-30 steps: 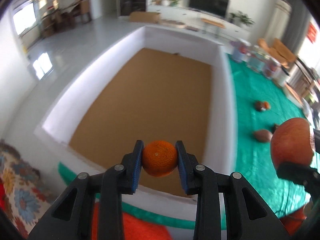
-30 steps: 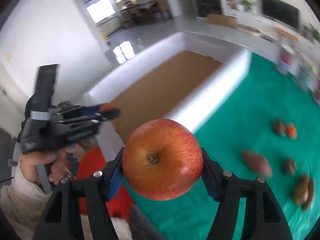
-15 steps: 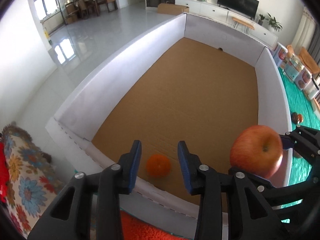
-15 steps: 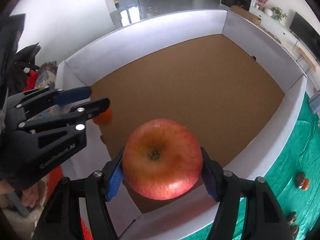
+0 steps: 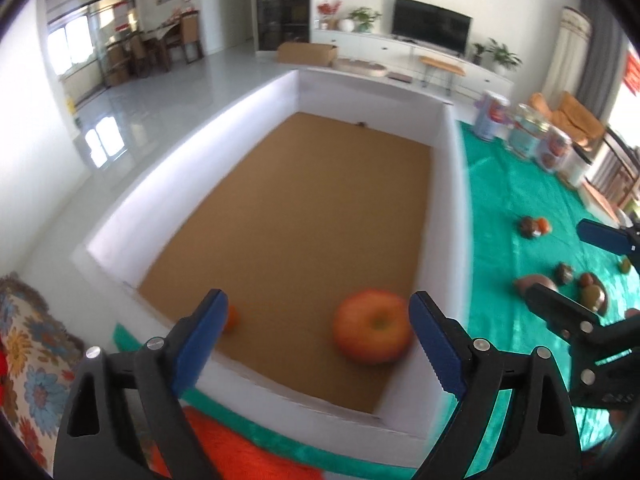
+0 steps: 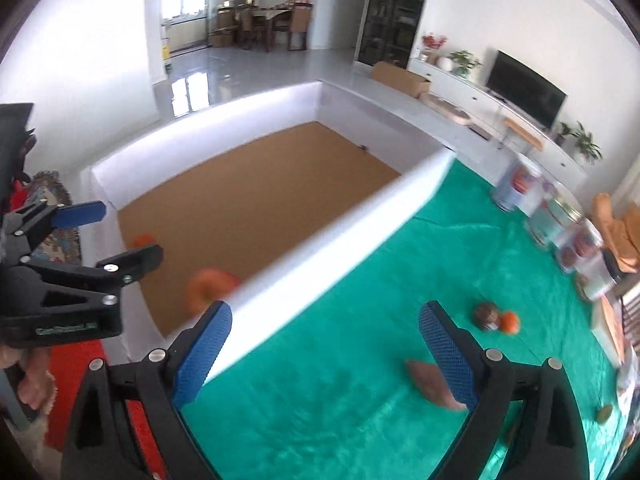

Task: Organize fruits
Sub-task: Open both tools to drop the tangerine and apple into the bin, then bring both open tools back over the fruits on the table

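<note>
A white-walled box [image 5: 256,92] with a brown cardboard floor lies on a green cloth [image 5: 516,200]. A red apple [image 5: 373,331] and a small orange [image 5: 231,318] lie inside it near the front wall. The apple [image 6: 208,285] and the orange [image 6: 143,239] also show in the right wrist view. My left gripper [image 5: 316,342] is open and empty above the box's front edge. My right gripper [image 6: 324,354] is open and empty over the cloth beside the box's right wall [image 6: 340,232]. Several fruits [image 6: 496,318] lie on the cloth to the right.
A brown oblong fruit [image 6: 430,384] lies on the cloth by my right gripper's right finger. Several jars [image 6: 540,208] stand at the cloth's far edge. A floral cushion [image 5: 28,364] and a red cloth [image 5: 240,448] are at the near left.
Both grippers have opened. The orange dropped into the box first, then the apple. My right gripper has swung right, out over the green cloth.
</note>
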`<state>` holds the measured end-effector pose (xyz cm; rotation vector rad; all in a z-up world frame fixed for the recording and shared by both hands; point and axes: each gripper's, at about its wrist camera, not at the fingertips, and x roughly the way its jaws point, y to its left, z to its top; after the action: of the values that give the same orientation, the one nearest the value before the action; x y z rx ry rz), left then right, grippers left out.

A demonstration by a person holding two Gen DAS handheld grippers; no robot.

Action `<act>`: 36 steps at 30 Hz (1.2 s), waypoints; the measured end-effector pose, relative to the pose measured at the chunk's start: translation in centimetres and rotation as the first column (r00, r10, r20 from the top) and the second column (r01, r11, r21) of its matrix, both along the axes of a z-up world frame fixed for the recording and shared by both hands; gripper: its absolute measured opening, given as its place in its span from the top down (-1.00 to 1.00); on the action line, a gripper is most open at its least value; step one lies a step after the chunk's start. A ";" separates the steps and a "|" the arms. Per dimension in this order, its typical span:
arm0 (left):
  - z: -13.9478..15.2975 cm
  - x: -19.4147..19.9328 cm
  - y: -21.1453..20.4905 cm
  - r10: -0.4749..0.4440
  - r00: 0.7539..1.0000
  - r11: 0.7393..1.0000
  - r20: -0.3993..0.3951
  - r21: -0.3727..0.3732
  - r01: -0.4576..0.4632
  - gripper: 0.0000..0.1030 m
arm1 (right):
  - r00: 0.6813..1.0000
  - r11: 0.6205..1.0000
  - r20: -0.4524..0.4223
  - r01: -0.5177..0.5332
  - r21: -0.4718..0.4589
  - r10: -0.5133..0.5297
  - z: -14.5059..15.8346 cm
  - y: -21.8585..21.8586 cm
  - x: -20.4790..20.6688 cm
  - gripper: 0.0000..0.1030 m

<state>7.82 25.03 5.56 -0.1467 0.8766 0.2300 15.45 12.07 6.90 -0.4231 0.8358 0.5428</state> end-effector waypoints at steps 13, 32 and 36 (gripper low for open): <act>-1.1 1.1 -17.2 -0.311 0.949 0.949 -0.044 0.047 0.313 -0.82 | 0.958 0.958 0.009 0.287 -0.022 -0.286 -1.6 -18.7 -1.5 -0.83; -12.9 1.5 -24.6 -0.429 0.900 0.902 -0.081 0.021 0.432 -0.99 | 0.689 0.680 -0.091 0.724 0.114 -0.719 -12.9 -39.9 -8.4 -0.96; -12.8 1.5 -24.4 -0.434 0.898 0.899 -0.067 0.024 0.437 -0.99 | 0.694 0.687 -0.088 0.720 0.098 -0.715 -13.1 -39.4 -7.8 -1.00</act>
<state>9.34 0.59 -7.26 0.0960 0.9411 -0.1706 7.67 -27.36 -6.20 0.0611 0.9252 -0.1420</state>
